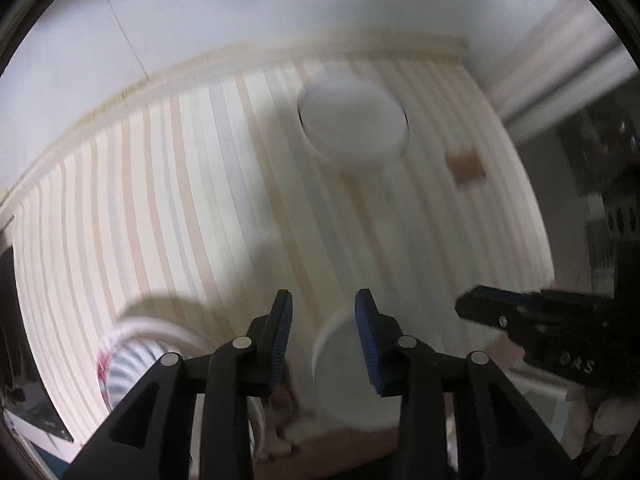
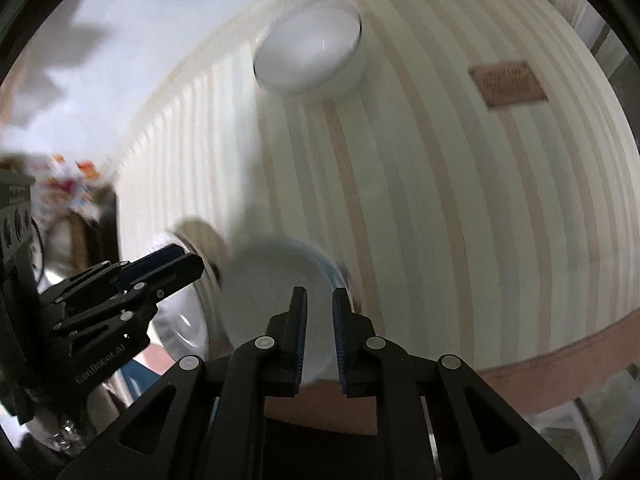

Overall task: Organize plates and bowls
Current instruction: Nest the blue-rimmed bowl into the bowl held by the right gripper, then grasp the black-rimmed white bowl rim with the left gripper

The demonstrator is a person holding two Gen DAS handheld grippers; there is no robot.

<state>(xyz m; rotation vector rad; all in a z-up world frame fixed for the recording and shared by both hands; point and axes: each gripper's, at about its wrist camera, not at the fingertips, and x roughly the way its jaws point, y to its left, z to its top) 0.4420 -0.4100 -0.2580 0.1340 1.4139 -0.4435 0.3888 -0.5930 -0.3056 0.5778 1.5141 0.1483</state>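
Both views are motion-blurred. A white bowl (image 1: 354,122) stands at the far side of the striped cloth (image 1: 200,184); it also shows in the right wrist view (image 2: 308,52). A plain white plate (image 1: 348,376) lies near the front edge, just under my left gripper (image 1: 323,316), which is open and empty. A striped, red-marked dish (image 1: 128,356) lies to its left. My right gripper (image 2: 320,312) hovers open over the white plate (image 2: 272,300), nothing between the pads. The left gripper (image 2: 176,264) shows at the left there, over another dish (image 2: 180,320).
A brown label (image 2: 506,82) is stitched on the cloth at the far right, also in the left wrist view (image 1: 466,166). A white wall rises behind the table. Dark equipment (image 1: 600,200) stands at the right. The brown table edge (image 2: 560,364) shows in front.
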